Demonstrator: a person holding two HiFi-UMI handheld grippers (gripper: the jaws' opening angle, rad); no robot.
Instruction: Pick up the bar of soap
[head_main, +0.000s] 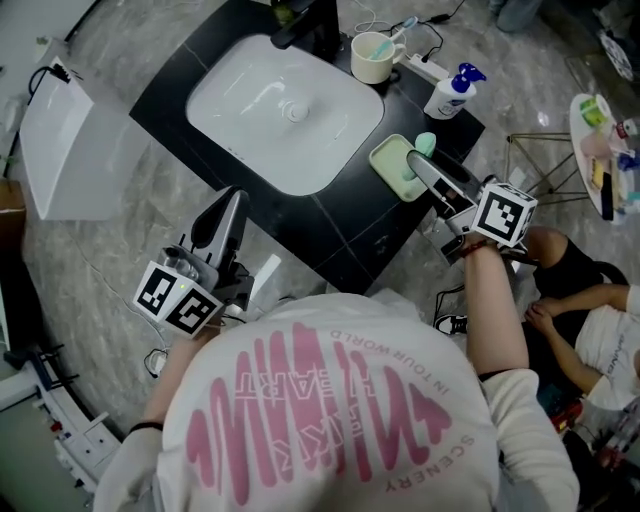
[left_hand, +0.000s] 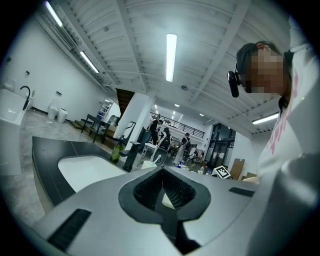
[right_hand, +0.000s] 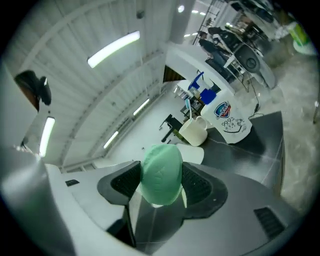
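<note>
Looking down, the head view shows the right gripper (head_main: 428, 155) holding the green bar of soap (head_main: 425, 143) over the soap dish (head_main: 392, 162) just right of the white sink (head_main: 230, 95), while the left gripper (head_main: 230, 205) hangs off the sink's near edge. The left gripper view shows its jaws pressed together with nothing between them, the sink ahead to the left. The right gripper view shows those jaws clamped on the soap's two sides.
</note>
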